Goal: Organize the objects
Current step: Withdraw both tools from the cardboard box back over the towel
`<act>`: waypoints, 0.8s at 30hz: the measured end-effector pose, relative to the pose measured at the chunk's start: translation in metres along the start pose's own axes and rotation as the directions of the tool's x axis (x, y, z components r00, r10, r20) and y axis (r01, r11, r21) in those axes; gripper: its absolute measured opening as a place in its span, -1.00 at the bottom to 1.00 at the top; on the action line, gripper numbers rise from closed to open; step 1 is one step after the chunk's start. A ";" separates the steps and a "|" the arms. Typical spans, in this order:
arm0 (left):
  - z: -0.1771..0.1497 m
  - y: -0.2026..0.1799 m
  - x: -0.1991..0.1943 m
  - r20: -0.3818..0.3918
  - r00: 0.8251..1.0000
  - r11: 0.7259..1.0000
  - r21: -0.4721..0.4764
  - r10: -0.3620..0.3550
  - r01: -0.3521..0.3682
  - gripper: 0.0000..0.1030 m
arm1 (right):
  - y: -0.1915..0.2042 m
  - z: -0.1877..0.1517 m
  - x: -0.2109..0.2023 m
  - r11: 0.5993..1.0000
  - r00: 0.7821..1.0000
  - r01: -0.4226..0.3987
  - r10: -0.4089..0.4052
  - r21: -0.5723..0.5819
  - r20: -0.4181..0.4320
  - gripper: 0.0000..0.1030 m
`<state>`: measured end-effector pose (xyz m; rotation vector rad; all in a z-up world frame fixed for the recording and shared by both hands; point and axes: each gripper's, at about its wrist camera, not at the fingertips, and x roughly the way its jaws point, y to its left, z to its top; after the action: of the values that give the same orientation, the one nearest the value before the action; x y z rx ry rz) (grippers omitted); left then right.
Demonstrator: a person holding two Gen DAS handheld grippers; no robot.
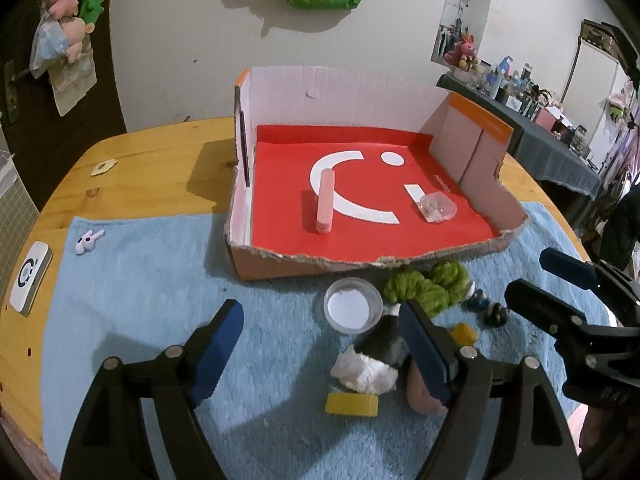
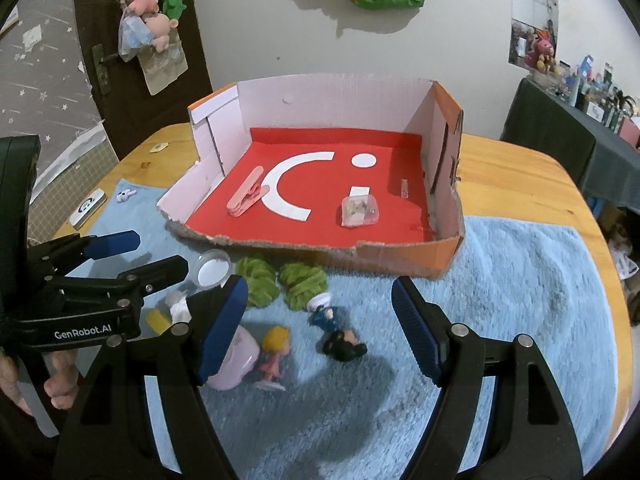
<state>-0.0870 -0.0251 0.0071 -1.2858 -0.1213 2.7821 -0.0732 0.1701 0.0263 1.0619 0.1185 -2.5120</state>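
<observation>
A red-floored cardboard box (image 1: 436,258) (image 2: 400,254) sits on a blue towel (image 1: 160,304) (image 2: 520,288). Inside lie a pink clothes peg (image 1: 325,202) (image 2: 247,197) and a small clear case (image 1: 437,207) (image 2: 359,211). In front of the box lie a clear round cup (image 1: 352,306) (image 2: 213,269), green fuzzy pieces (image 1: 426,284) (image 2: 280,282), a dark-haired figurine (image 2: 338,334), a blonde figurine (image 2: 274,354), a pink case (image 2: 236,360), crumpled white tissue (image 1: 364,372) and yellow blocks (image 1: 352,404). My left gripper (image 1: 324,354) (image 2: 158,254) is open and empty above the cup and tissue. My right gripper (image 2: 320,330) (image 1: 532,276) is open and empty over the figurines.
A white earbud-like toy (image 1: 89,241) (image 2: 126,195) lies at the towel's far left. A white device (image 1: 31,276) (image 2: 87,207) rests on the wooden table (image 1: 152,160) beside the towel. The wall stands behind the box. A cluttered dark table (image 1: 560,148) is at the right.
</observation>
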 end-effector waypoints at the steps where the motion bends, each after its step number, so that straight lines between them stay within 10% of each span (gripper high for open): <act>1: -0.002 0.000 -0.001 0.000 1.000 1.000 0.001 0.000 0.000 0.59 | 0.001 -0.002 0.000 1.000 1.000 0.000 0.000 -0.001 -0.001 0.43; 24: -0.036 -0.003 -0.009 -0.018 1.000 1.000 0.006 -0.002 0.002 0.74 | 0.009 -0.038 -0.009 1.000 1.000 0.018 -0.018 -0.014 -0.021 0.61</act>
<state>-0.0532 -0.0215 -0.0090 -1.3086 -0.1128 2.7666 -0.0392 0.1738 0.0065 1.0865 0.1511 -2.5129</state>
